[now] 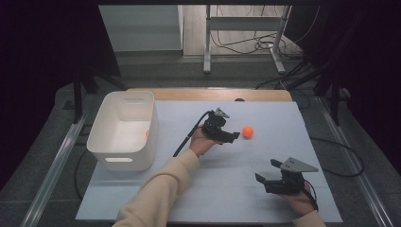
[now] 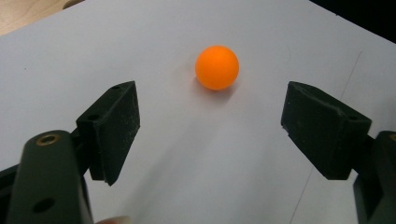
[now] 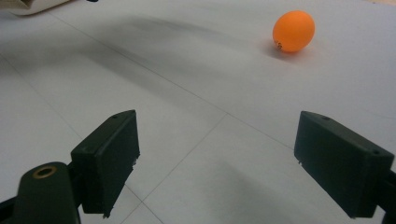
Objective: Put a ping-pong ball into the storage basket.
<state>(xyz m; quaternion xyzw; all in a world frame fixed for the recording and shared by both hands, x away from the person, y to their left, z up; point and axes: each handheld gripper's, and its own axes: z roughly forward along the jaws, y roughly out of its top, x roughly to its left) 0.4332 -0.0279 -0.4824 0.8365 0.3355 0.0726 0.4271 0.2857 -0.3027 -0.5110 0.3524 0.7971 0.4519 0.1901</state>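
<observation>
An orange ball point(image 1: 248, 131) rests on the white sheet near the table's middle. My left gripper point(image 1: 235, 136) hovers just left of it, jaws open and pointed at it. In the left gripper view the ball point(image 2: 217, 67) lies a little beyond the two black pads point(image 2: 114, 126), centred between them, touching neither. My right gripper point(image 1: 267, 176) is held low at the front right, jaws open and empty. From the right gripper view the ball point(image 3: 293, 31) sits far off at the upper right.
A white plastic bin point(image 1: 124, 130) with a handle slot stands at the left edge of the sheet point(image 1: 265, 156). Cables trail from both grippers. A wooden table strip point(image 1: 208, 94) runs along the back, with a metal frame and wires on the floor beyond.
</observation>
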